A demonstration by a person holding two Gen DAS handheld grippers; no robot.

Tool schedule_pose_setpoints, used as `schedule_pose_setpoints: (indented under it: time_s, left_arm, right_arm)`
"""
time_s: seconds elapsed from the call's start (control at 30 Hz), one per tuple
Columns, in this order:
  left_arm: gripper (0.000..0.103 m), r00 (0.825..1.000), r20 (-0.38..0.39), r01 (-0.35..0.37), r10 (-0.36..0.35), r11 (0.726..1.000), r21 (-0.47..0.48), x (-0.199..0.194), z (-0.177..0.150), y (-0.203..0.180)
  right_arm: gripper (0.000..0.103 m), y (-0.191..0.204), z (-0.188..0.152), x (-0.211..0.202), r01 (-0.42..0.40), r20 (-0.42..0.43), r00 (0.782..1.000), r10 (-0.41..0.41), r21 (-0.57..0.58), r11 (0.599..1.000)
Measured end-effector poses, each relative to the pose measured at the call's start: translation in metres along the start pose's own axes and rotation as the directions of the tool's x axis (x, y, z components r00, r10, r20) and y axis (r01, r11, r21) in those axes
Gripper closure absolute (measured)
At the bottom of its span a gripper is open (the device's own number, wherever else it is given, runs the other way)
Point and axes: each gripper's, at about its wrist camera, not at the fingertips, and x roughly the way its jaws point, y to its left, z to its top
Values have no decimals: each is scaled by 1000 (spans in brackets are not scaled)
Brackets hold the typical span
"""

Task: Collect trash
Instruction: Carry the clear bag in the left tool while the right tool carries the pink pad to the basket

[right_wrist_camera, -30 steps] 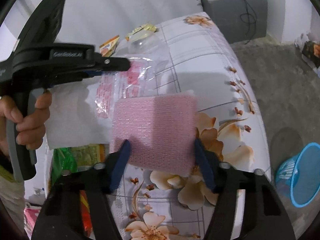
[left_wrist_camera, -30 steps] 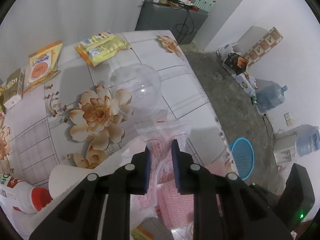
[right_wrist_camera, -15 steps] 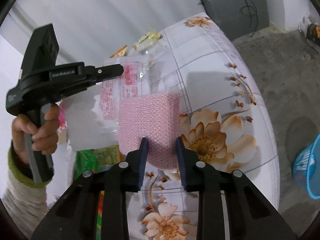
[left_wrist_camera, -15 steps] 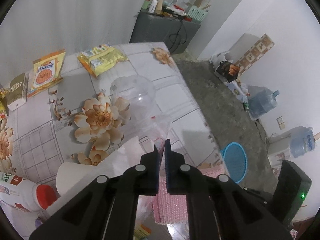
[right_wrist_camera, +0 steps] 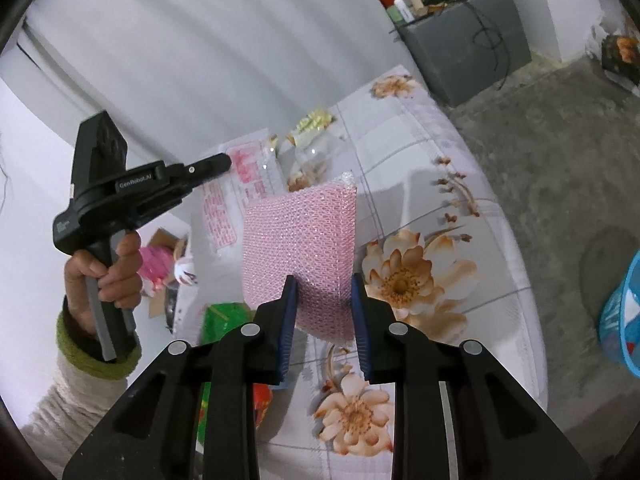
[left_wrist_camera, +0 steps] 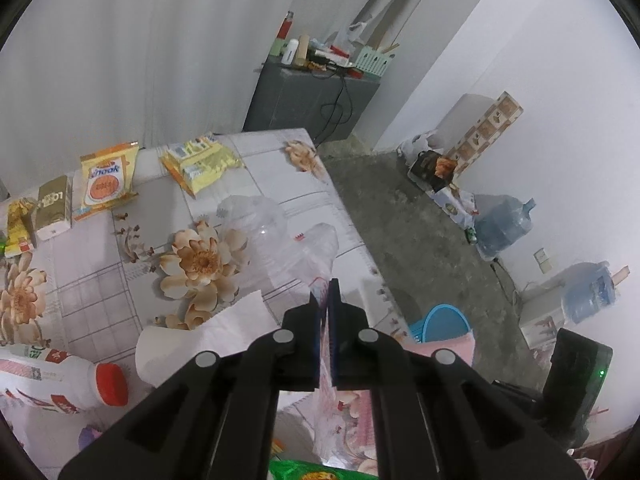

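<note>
My left gripper (left_wrist_camera: 325, 292) is shut on a clear plastic bag (left_wrist_camera: 316, 252) with pink print, lifted above the flowered table (left_wrist_camera: 100, 280). The bag also shows in the right wrist view (right_wrist_camera: 244, 184), hanging from the left gripper (right_wrist_camera: 224, 162). My right gripper (right_wrist_camera: 323, 280) is shut on a pink sponge (right_wrist_camera: 300, 240) and holds it upright above the table; the sponge also shows in the left wrist view (left_wrist_camera: 448, 350). A blue trash basket (left_wrist_camera: 444, 322) stands on the floor beside the table, also at the right edge of the right wrist view (right_wrist_camera: 624, 316).
On the table lie a clear plastic dome (left_wrist_camera: 256, 216), yellow snack packets (left_wrist_camera: 200, 162), an orange packet (left_wrist_camera: 106, 180), small cartons (left_wrist_camera: 50, 206), a white bottle with red cap (left_wrist_camera: 72, 380), a tissue (left_wrist_camera: 208, 336) and a green wrapper (right_wrist_camera: 224, 320). Water jugs (left_wrist_camera: 504, 224) stand by the wall.
My left gripper closed on the clear bag and lifted it off the table. My right gripper closed on the pink sponge, and the sponge came out of the bag.
</note>
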Motion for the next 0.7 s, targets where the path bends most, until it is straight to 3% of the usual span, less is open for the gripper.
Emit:
schedule_pose_setpoints:
  time_s: [0.23,0.4,0.53,0.7]
  left_arm:
    - [100,1000,1,-9,9,999,48,-14,-6,-33]
    - [100,1000,-15,21,-20,993,119,-10,-13,-87]
    - [100,996,-57,79,-70,979,186,10,-22,-143]
    - [100,980,-147,174,-135,940,293,57,-42,-231]
  right_arm:
    - [79,-18,-10,-48,-28,102,995,23,43,999]
    - [79,-56,-29,-98,-7,207,978,-18,123,992]
    - [79,-104,-50,-144,56,284,951,-125,239,969]
    - [79,-174,-85,-191,193,316,883,-347,429,882]
